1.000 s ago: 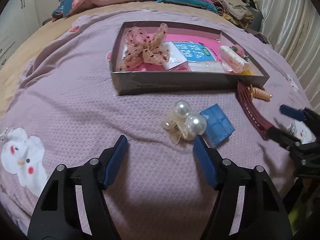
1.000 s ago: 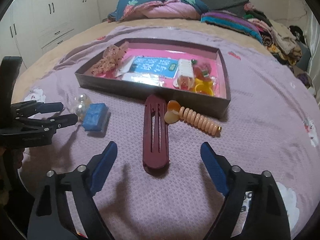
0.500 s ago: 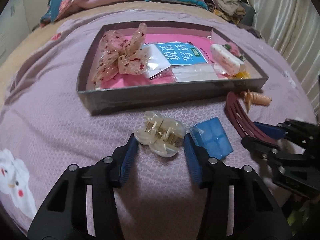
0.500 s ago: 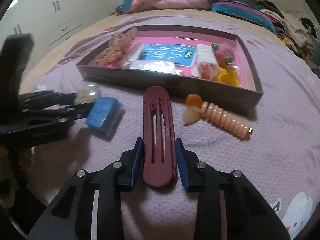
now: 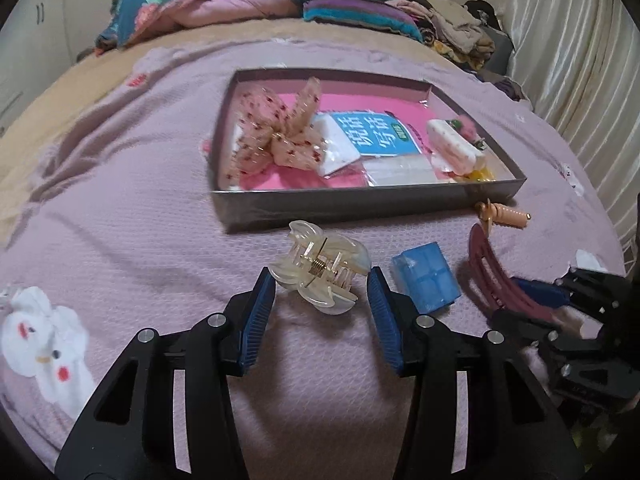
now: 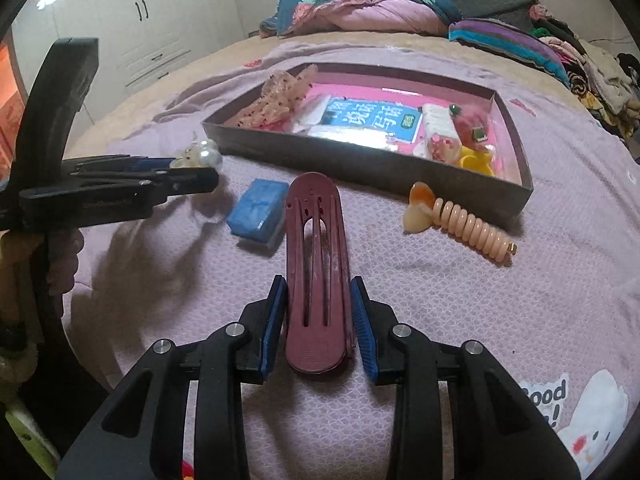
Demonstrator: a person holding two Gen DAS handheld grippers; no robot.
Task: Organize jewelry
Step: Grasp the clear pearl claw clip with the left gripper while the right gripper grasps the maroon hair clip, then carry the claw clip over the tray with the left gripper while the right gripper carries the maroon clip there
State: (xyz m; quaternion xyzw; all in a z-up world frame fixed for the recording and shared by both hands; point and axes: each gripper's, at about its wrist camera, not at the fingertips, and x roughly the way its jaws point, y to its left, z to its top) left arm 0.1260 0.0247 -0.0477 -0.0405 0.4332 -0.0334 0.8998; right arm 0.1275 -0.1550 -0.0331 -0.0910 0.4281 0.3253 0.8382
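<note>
Maroon clip [image 6: 316,264] now sits clamped between the right gripper's [image 6: 318,320] fingers, which have just been closing; the left gripper [image 5: 322,300] has narrowed likewise onto the pearl claw [image 5: 318,266], now tipped up off the bed [image 5: 120,200]. Both pickups look done, so carrying to the box [image 5: 360,204], just beyond, comes next. Both grippers slant steeply down, side by side.

- A home bedroom is showing here: a lilac bedspread [image 5: 120,200] is covering a wide bed.
- Rumpled quilts [image 6: 360,12] and folded clothes [image 5: 452,28] are lying along its far edge.
- White wardrobe doors [image 6: 160,12] are standing left; pale curtains [image 5: 580,60] are hanging right.
</note>
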